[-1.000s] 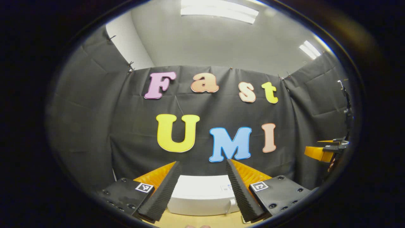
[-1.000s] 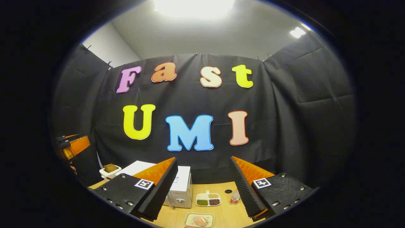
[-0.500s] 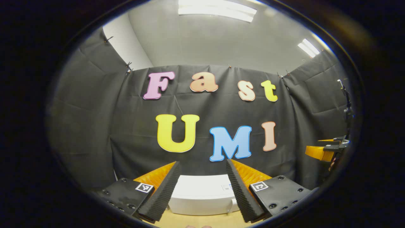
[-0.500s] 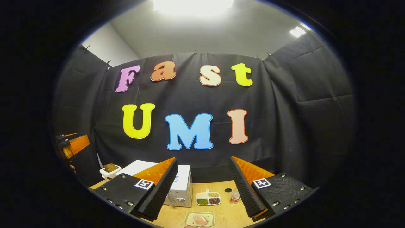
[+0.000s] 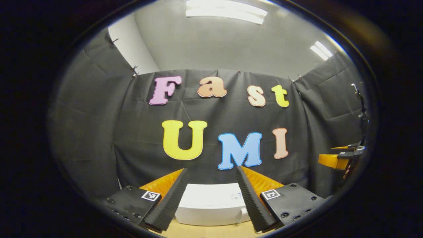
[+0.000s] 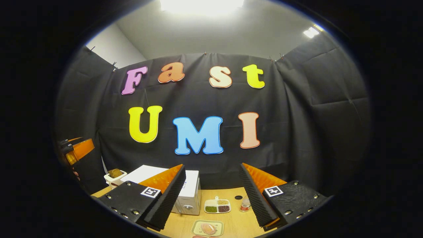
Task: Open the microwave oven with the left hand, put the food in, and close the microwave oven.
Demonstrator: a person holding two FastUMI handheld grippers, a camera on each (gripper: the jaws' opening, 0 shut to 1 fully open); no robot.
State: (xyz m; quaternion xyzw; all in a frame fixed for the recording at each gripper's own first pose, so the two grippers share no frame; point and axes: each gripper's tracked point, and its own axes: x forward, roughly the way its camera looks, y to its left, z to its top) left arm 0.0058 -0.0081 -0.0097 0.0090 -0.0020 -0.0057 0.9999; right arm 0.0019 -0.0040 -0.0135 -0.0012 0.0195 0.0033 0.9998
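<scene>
The white microwave point(image 5: 211, 203) stands on the wooden table just beyond my left gripper point(image 5: 211, 171), which is open and holds nothing. In the right gripper view the microwave point(image 6: 191, 193) is at the left of centre with its door closed. The food, a pinkish piece on a small pale plate point(image 6: 208, 228), lies on the table near the bottom edge. My right gripper point(image 6: 212, 167) is open and empty above the table. Each gripper also appears in the other's view: the right one point(image 5: 337, 160) far right, the left one point(image 6: 77, 150) far left.
A divided white dish of beans point(image 6: 217, 206) and a small jar point(image 6: 245, 204) sit to the right of the microwave. A white pot with something brown in it point(image 6: 115, 175) stands behind the microwave at the left. The wooden table point(image 6: 236, 221) has a small round hole point(image 6: 238, 197).
Both grippers have barely shifted. The right gripper view has tipped slightly, so a little more of the table and plate shows.
</scene>
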